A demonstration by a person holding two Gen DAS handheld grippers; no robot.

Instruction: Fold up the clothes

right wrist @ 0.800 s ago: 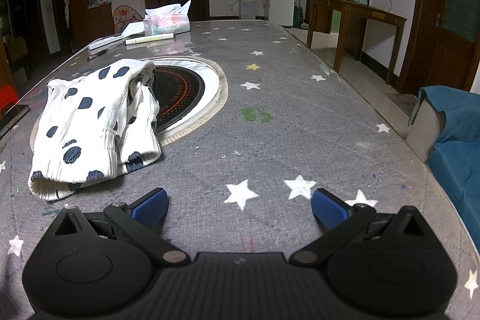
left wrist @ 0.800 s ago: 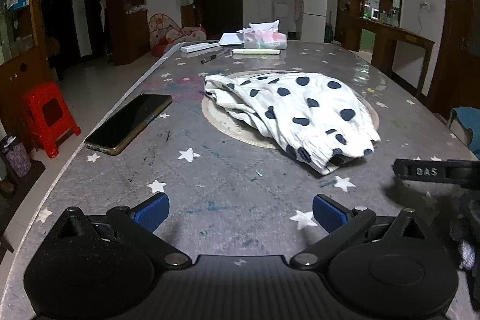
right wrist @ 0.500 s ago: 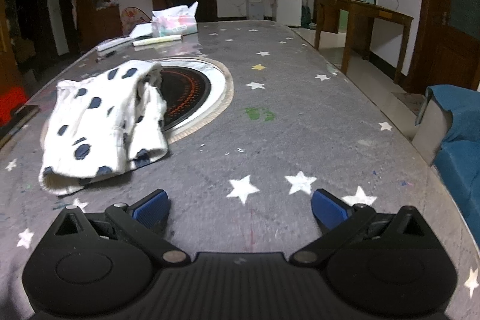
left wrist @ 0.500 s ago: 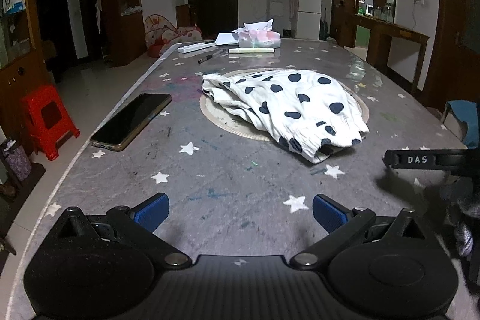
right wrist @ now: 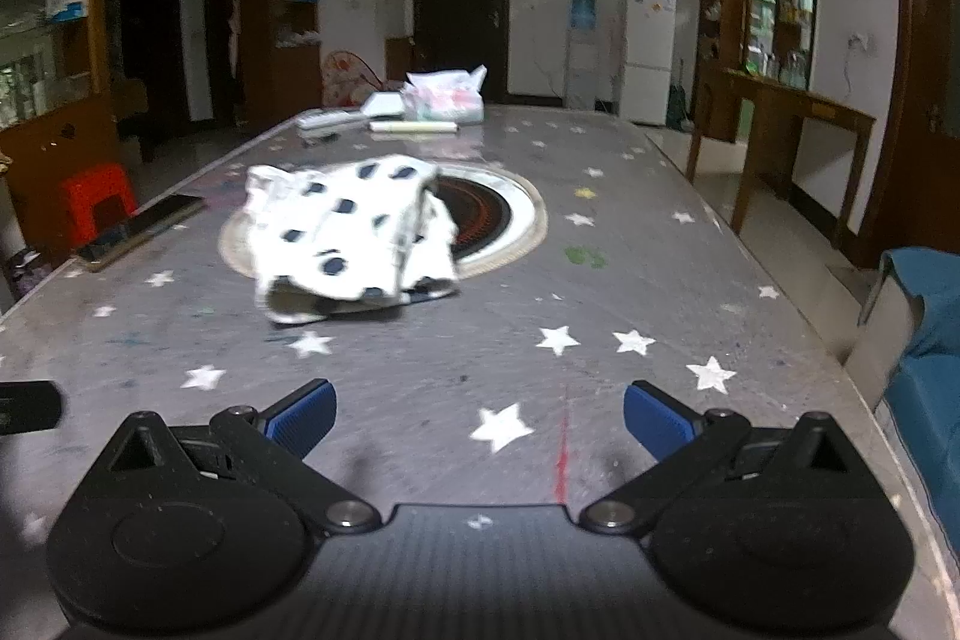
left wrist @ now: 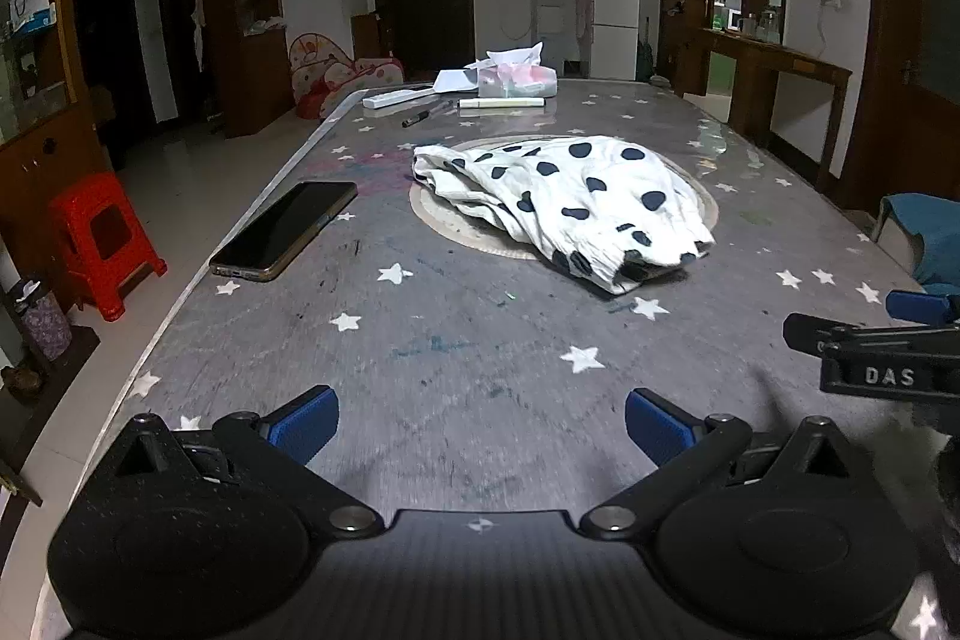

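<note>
So here's the setup: a long grey desk (left wrist: 480, 376) with white stars printed all over it, and a white garment with dark polka dots (left wrist: 576, 202) lying bunched up in the middle. It's sitting partly on top of a round inset burner (right wrist: 498, 214) in the desk surface, covering its left half as the right wrist camera sees it. The cloth looks loosely folded over itself, with the hem end closest to the cameras a bit lumpy.

Both claws are spread wide with nothing between the blue pads. The left claw (left wrist: 480, 418) hangs over bare desk, well short of the garment, angled down a little. The right claw (right wrist: 477, 415) is the same deal, over the starry surface with the garment ahead and off to its left. Neither one touches the cloth. In the left wrist view you can see part of the right claw poking in at the right edge.

Other stuff around: a dark phone (left wrist: 285, 229) lying flat near the left edge of the desk, apart from the garment. At the far end there's a tissue pack (left wrist: 516, 76), a pen (left wrist: 427, 114) and a long white marker-looking thing (left wrist: 501, 102). A red plastic stool (left wrist: 99, 238) stands on the floor to the left, and something blue (right wrist: 927, 340) sits off the right side of the desk. The right wrist picture is a bit blurry.
</note>
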